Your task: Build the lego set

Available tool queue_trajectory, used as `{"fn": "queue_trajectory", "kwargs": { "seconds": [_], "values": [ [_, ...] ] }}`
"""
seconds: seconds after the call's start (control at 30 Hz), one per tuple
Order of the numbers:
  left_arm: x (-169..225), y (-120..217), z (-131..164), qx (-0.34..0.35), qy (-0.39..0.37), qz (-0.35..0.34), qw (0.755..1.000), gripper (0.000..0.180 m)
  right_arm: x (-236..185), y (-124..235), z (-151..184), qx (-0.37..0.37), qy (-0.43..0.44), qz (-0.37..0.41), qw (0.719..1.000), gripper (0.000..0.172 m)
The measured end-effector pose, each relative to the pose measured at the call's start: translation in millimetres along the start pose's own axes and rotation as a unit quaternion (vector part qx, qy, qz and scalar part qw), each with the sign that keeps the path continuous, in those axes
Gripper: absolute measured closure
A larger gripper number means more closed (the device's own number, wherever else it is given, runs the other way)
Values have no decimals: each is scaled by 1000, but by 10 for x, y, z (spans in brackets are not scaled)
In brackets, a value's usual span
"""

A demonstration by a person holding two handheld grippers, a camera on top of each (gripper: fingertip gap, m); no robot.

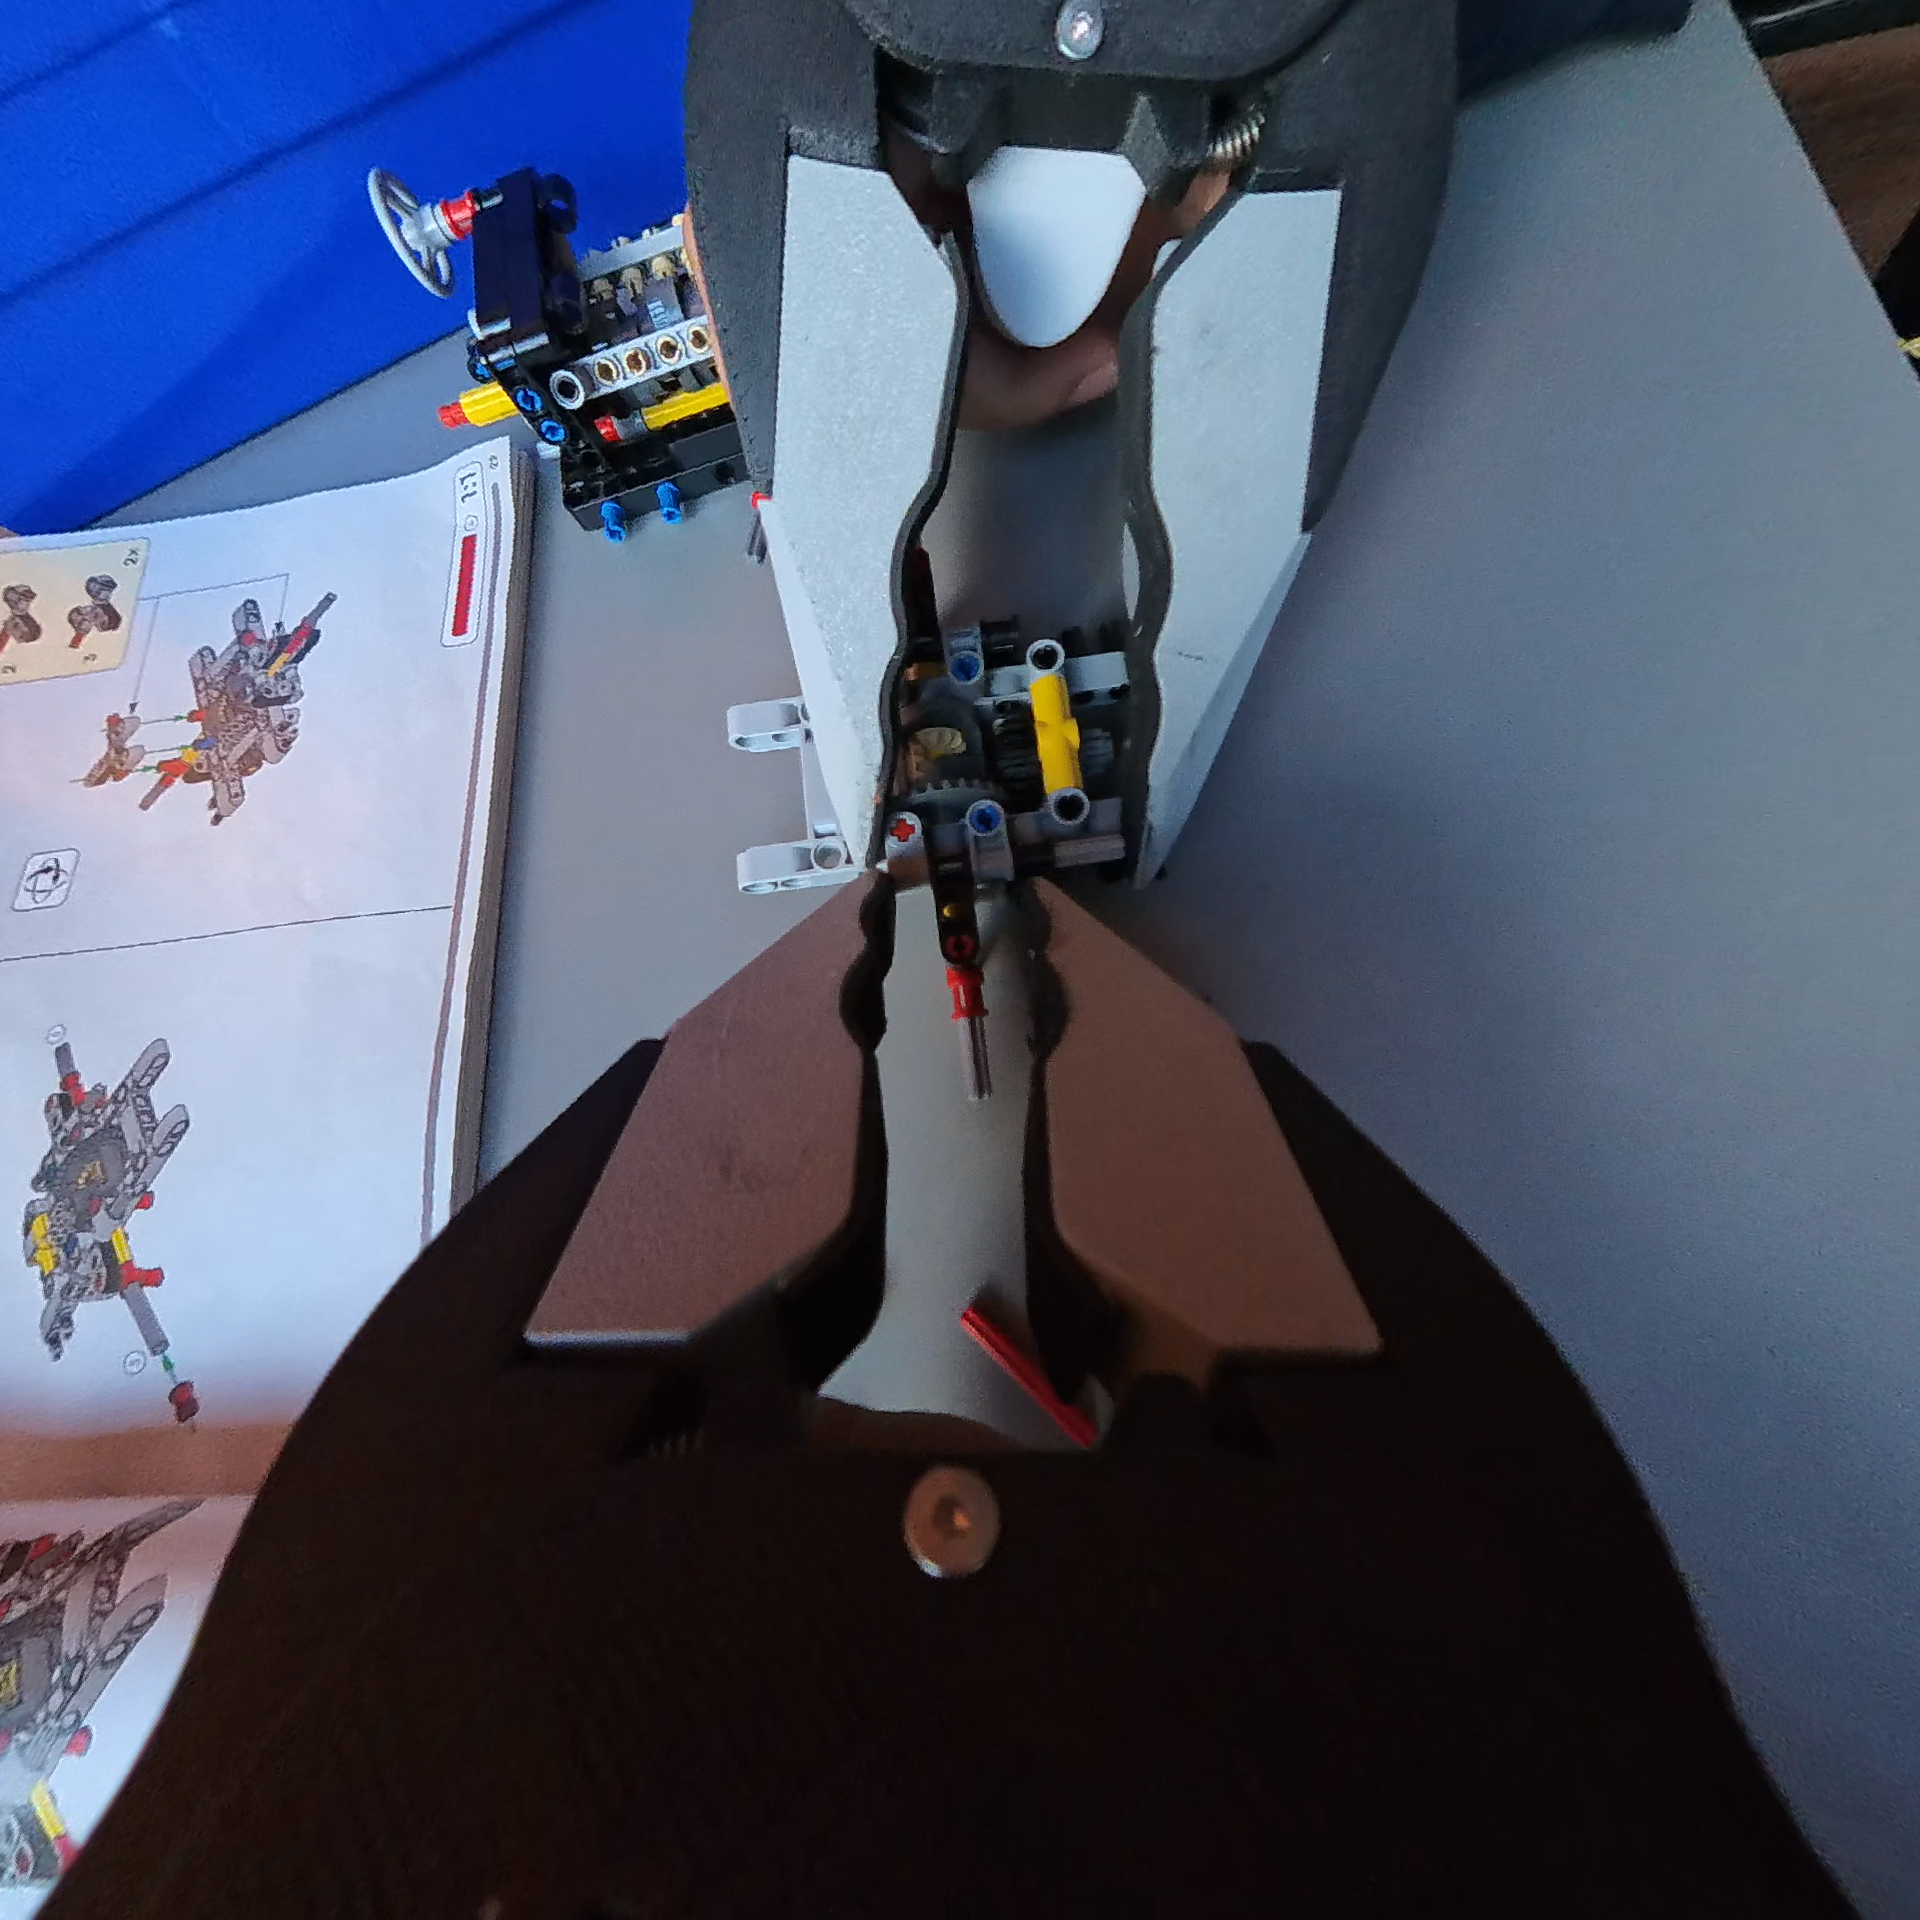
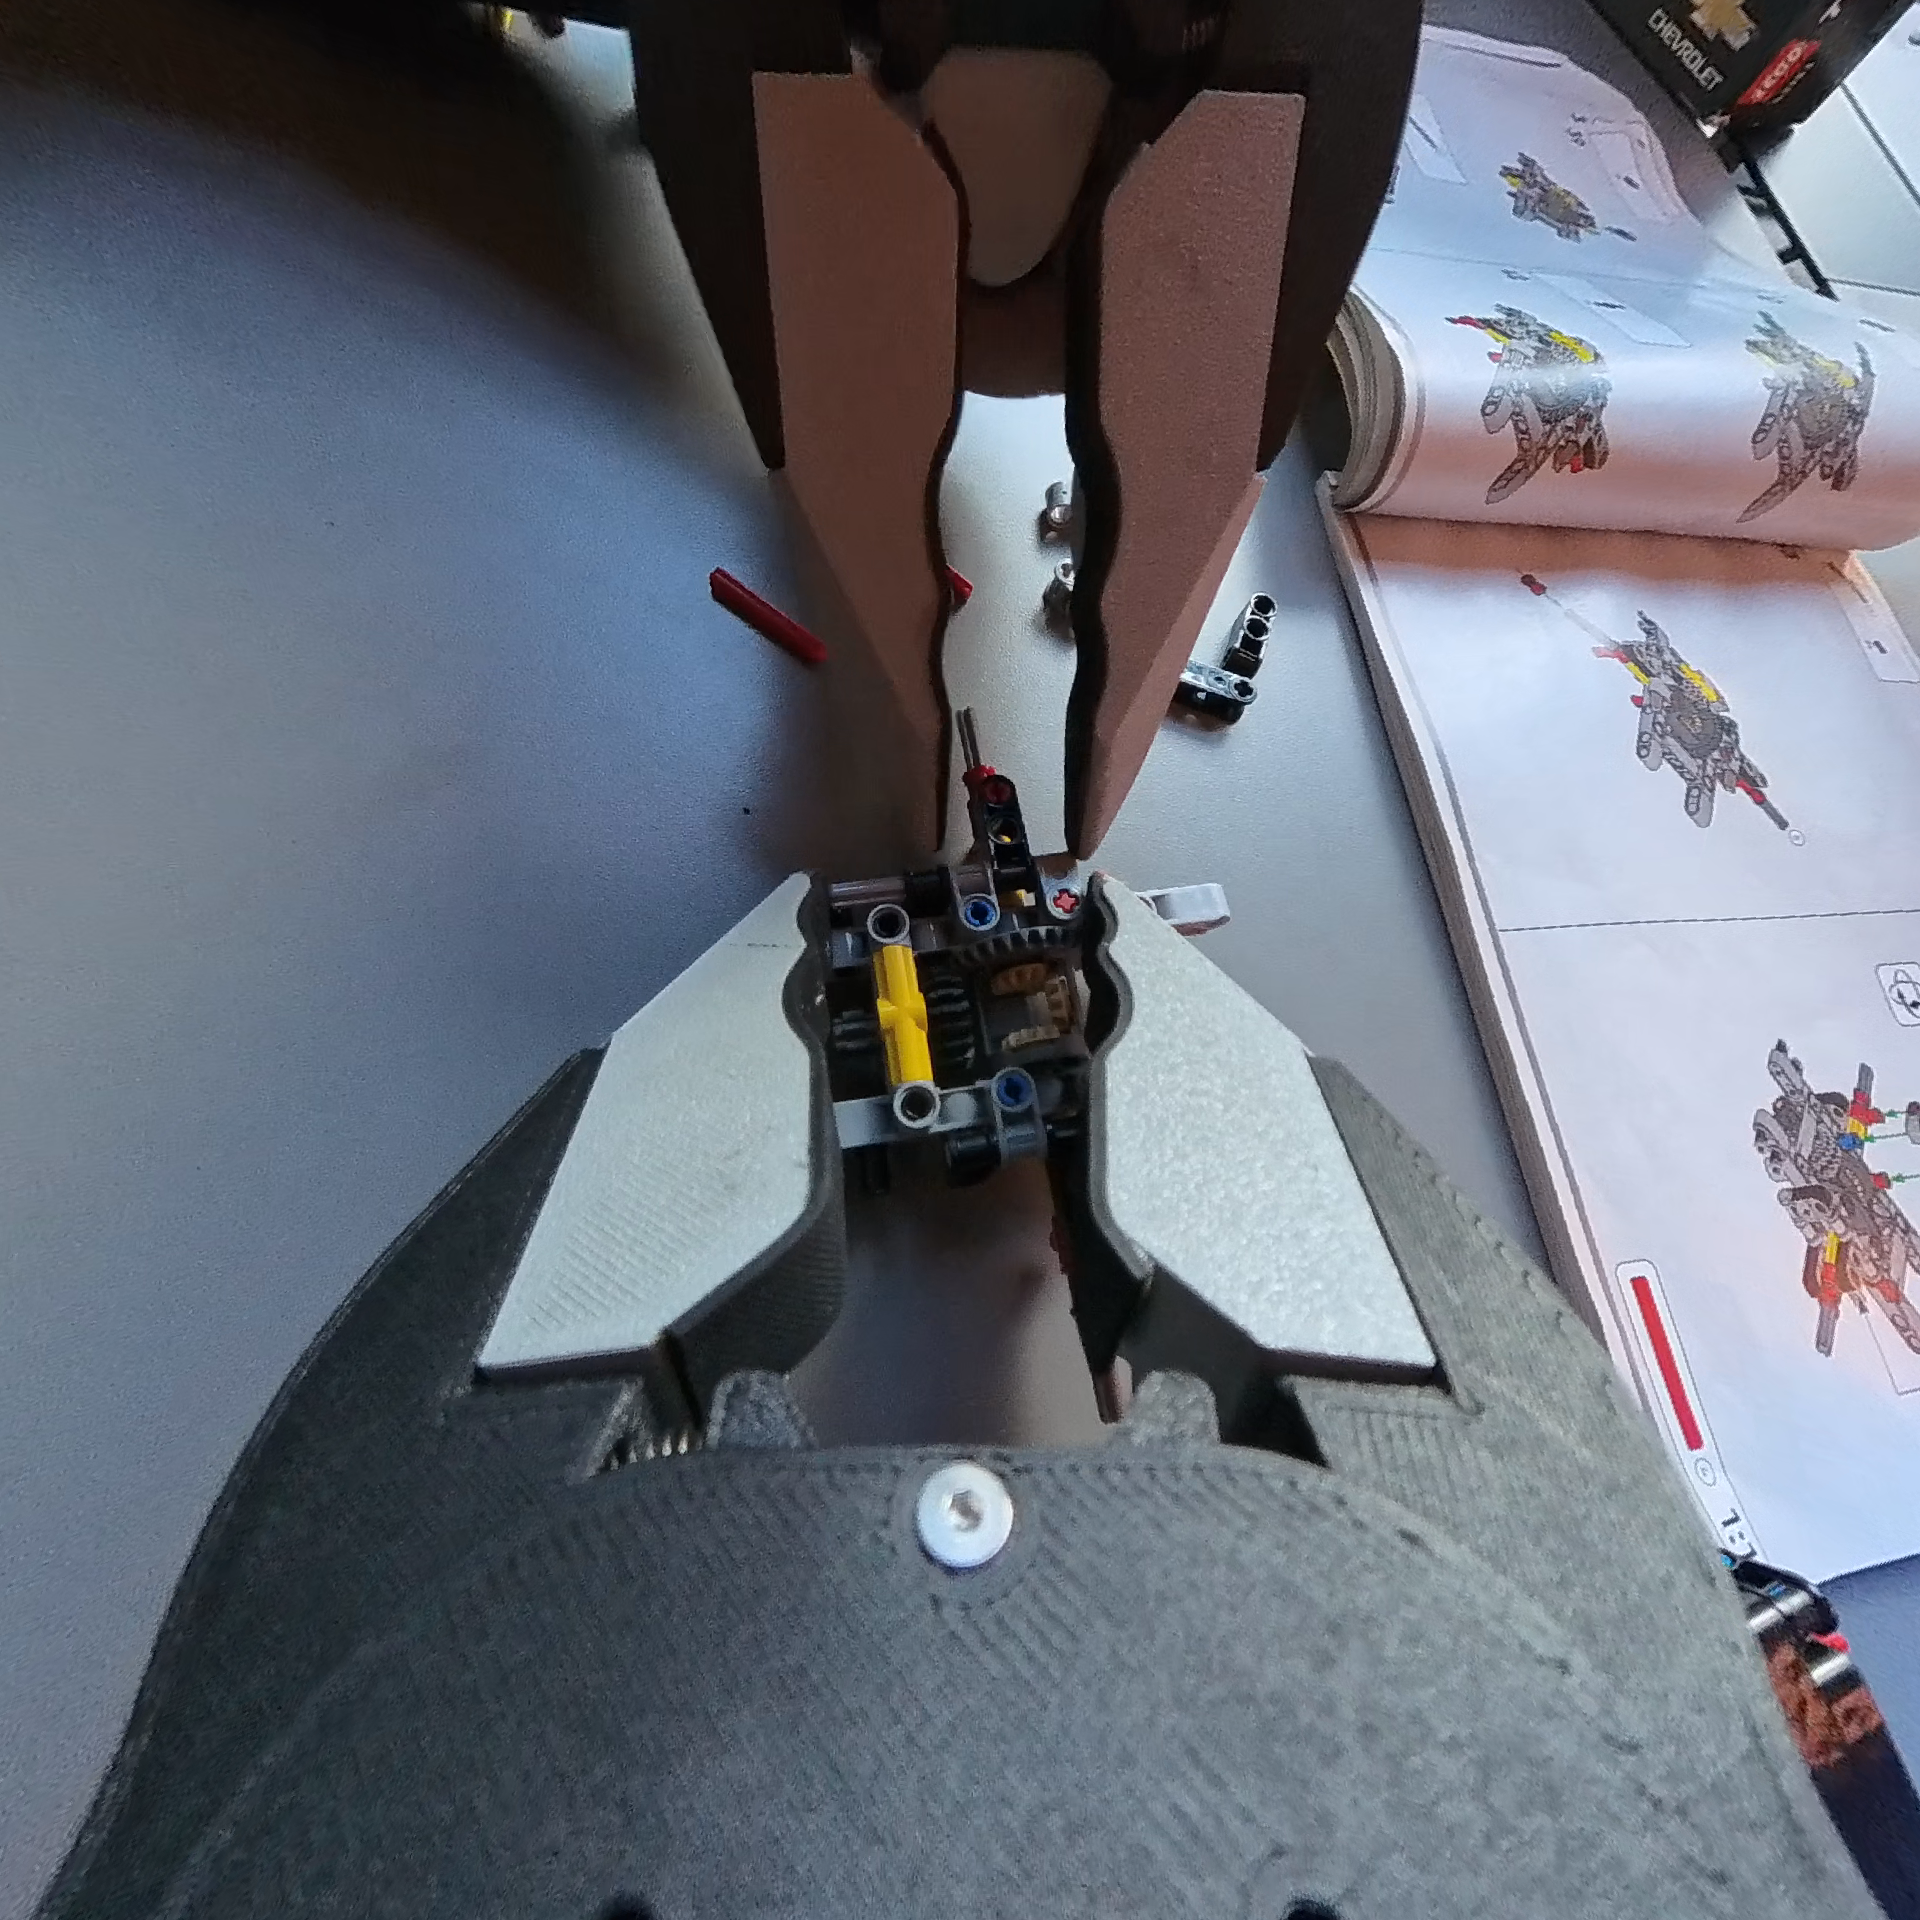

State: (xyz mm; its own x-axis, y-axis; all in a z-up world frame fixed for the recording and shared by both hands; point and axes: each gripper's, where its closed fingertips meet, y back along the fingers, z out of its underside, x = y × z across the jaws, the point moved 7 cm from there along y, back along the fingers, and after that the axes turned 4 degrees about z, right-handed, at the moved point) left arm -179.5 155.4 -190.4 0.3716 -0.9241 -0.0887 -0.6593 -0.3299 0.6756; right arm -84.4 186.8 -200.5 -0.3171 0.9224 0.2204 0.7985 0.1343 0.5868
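Right claw (image 2: 951, 899), grey-fingered, is clamped on a blocky grey-and-black toy-brick gear assembly (image 2: 956, 1023) with a yellow axle connector. Left claw (image 1: 956, 883), brown-fingered, stands narrowly parted around the assembly's black lever with a red-collared grey pin (image 1: 968, 1003), pads not pressing it. At nine o'clock the left wrist view shows an open instruction booklet (image 1: 260, 831); loose connectors (image 2: 1231, 655) on the grey worktop (image 2: 364, 623) show only from the right

On the tabletop (image 2: 312, 520) the two tools face each other tip to tip. The right tool (image 2: 951, 997) clamps a gear assembly (image 2: 956, 1023); an axle (image 1: 975, 1039) juts from it between the left tool's (image 1: 956, 914) parted fingers. An open instruction booklet (image 1: 260, 831) lies beside them, with a larger brick model (image 1: 603, 353) at the booklet's far corner.
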Motion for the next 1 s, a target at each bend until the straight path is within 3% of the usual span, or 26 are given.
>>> {"fn": "queue_trajectory", "kwargs": {
  "seconds": [0.73,1.0],
  "values": [
    [-10,-24,24,-17,3,-21,1000,167,-13,-9,-14,-10,6,2,1000,127],
    [-6,-20,32,-28,9,-29,999,168,24,-26,-29,-12,-35,-20,999,127]
  ]
}}
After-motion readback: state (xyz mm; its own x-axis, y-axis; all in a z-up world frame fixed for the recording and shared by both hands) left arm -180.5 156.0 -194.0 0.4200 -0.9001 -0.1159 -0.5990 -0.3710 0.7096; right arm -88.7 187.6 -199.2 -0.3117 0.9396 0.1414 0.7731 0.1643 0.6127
